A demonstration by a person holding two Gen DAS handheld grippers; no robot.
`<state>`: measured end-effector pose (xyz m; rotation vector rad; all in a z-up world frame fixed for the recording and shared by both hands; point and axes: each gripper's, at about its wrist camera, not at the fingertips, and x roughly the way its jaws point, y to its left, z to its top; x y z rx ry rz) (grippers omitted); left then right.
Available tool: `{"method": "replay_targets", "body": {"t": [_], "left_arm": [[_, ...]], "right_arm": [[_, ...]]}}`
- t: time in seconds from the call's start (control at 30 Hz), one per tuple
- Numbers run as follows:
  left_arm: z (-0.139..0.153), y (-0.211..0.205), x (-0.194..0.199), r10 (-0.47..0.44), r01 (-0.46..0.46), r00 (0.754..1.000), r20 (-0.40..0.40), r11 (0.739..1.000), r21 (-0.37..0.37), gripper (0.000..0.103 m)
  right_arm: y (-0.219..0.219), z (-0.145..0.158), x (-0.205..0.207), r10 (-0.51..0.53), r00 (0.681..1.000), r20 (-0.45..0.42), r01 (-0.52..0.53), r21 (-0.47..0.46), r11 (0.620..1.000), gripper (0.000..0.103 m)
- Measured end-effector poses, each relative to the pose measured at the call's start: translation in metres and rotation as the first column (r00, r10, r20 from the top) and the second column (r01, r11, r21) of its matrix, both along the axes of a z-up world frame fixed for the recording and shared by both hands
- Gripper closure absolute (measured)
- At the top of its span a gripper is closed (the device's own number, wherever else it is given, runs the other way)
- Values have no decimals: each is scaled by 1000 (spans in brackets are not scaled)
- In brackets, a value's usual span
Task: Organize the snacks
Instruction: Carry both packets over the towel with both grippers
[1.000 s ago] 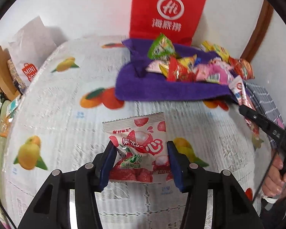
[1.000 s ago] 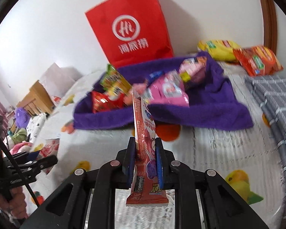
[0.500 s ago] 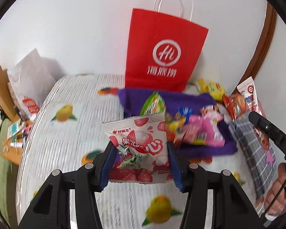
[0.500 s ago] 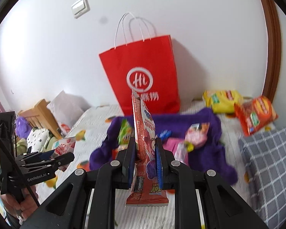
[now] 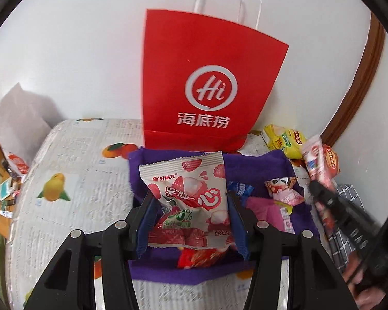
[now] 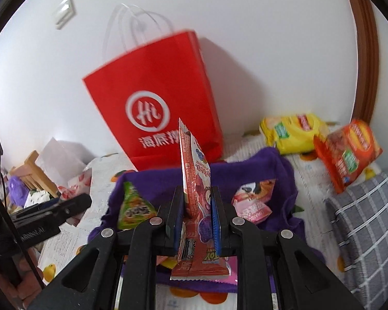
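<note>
both glossy crinkled packets (image 5: 188, 201) (image 6: 196, 201) face a stiff red paper bag (image 5: 207, 90).

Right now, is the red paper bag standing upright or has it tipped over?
Upright. The red paper bag stands on its base against the wall behind the purple cloth, its white handles pointing up.

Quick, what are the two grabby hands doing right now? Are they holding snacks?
Left gripper: shut on the white strawberry candy bag.
Right gripper: shut on the tall red snack packet.
</note>
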<state>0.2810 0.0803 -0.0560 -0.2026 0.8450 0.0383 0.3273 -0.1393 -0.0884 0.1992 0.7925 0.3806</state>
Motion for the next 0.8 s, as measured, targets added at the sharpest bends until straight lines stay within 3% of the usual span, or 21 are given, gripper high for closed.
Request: {"method": "replay_targets", "body": {"t": [0.13, 0.4, 0.53, 0.8], "left_arm": [[-11, -10, 19, -35, 34, 999, -21, 998, -45, 52], [-35, -13, 33, -54, 49, 995, -80, 997, -64, 52], [-42, -16, 37, -48, 43, 994, -94, 998, -46, 52], [-52, -29, 40, -68, 65, 989, -134, 998, -26, 52]], "right_arm": [[-5, -23, 11, 4, 998, -61, -1, 46, 999, 84], [-2, -35, 12, 28, 998, -59, -26, 36, 999, 83], [-1, -44, 14, 35, 996, -83, -32, 40, 999, 83], [3, -44, 10, 47, 998, -51, -46, 16, 999, 81]]}}
